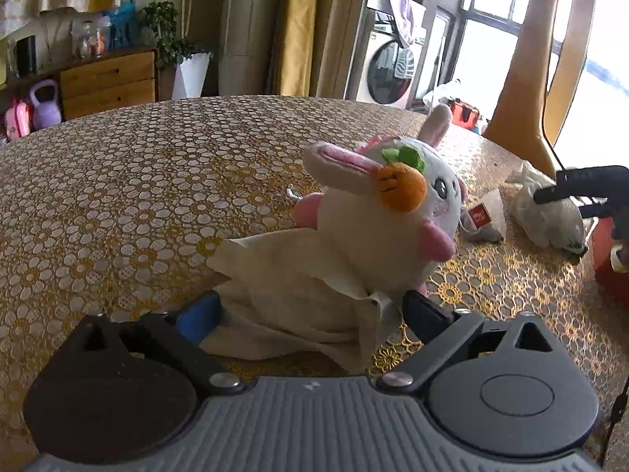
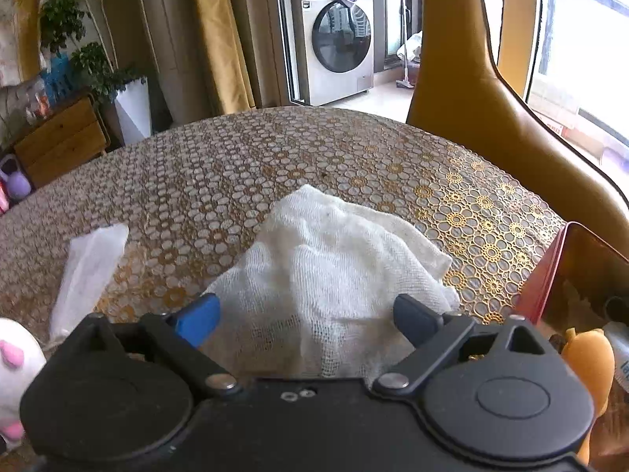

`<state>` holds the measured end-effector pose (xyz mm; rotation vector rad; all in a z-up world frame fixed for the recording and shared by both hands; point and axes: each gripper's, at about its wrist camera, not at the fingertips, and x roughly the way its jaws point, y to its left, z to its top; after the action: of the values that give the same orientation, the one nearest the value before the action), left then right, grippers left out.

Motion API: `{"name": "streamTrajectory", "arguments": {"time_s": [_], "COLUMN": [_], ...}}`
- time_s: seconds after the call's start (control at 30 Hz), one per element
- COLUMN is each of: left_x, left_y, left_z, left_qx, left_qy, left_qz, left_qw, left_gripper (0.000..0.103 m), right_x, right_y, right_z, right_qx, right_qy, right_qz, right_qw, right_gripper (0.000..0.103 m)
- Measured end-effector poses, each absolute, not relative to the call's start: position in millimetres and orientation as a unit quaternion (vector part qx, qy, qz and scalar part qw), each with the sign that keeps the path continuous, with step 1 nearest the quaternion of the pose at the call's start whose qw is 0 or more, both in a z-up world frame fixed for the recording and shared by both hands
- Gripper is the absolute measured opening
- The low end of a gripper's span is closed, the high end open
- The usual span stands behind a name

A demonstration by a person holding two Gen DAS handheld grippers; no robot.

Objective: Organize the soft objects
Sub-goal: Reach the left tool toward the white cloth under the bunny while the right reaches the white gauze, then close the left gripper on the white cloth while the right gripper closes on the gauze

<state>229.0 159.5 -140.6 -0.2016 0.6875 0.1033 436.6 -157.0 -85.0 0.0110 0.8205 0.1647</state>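
In the left wrist view a white plush rabbit (image 1: pixel 397 212) with pink ears and an orange carrot sits on the table, partly on a cream paper napkin (image 1: pixel 298 295). My left gripper (image 1: pixel 310 310) is open, its fingers on either side of the napkin's near end. In the right wrist view a white gauze cloth (image 2: pixel 334 271) lies crumpled on the table. My right gripper (image 2: pixel 310 316) is open around the cloth's near edge. The right gripper also shows in the left wrist view (image 1: pixel 570 192), over that cloth (image 1: pixel 546 212). The rabbit's edge shows at the lower left of the right wrist view (image 2: pixel 15 369).
The round table has a gold lace-pattern cover (image 1: pixel 118 204). A red box (image 2: pixel 574 275) with small items stands at the right edge. A clear wrapper (image 2: pixel 88 267) and a tea bag (image 1: pixel 485 220) lie on the table. A tan chair (image 2: pixel 471 94) stands behind.
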Motion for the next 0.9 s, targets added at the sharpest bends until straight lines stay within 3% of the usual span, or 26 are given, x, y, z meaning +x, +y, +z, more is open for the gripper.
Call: {"name": "streamTrajectory", "arguments": {"time_s": [0.07,0.17,0.23,0.43,0.73,0.9], "left_x": [229,229,228,226,216,209], "left_y": [161,161,159,164,178,179], "left_z": [-139,-139,-138,-135,-127,-117], "left_qx": [-0.104,-0.105,-0.101,-0.112,-0.138,-0.123], "left_qy": [0.334,0.338,0.338,0.342,0.335,0.326], "left_qz": [0.053,0.043,0.039,0.046,0.065,0.069], "left_qw": [0.935,0.934,0.935,0.932,0.93,0.935], "left_gripper": [0.097,0.084,0.069,0.036,0.021,0.02], "right_x": [435,433,431,424,404,387], "right_y": [-156,-156,-156,-157,-156,-160], "right_z": [-85,-85,-84,-80,-64,-47], "right_qx": [0.001,0.002,0.0,0.001,-0.011,-0.013], "right_qy": [0.394,0.393,0.391,0.385,0.356,0.34], "right_qz": [0.077,0.075,0.072,0.075,0.096,0.112], "right_qw": [0.916,0.916,0.918,0.92,0.93,0.934], "right_gripper": [0.085,0.076,0.069,0.049,0.029,0.018]}}
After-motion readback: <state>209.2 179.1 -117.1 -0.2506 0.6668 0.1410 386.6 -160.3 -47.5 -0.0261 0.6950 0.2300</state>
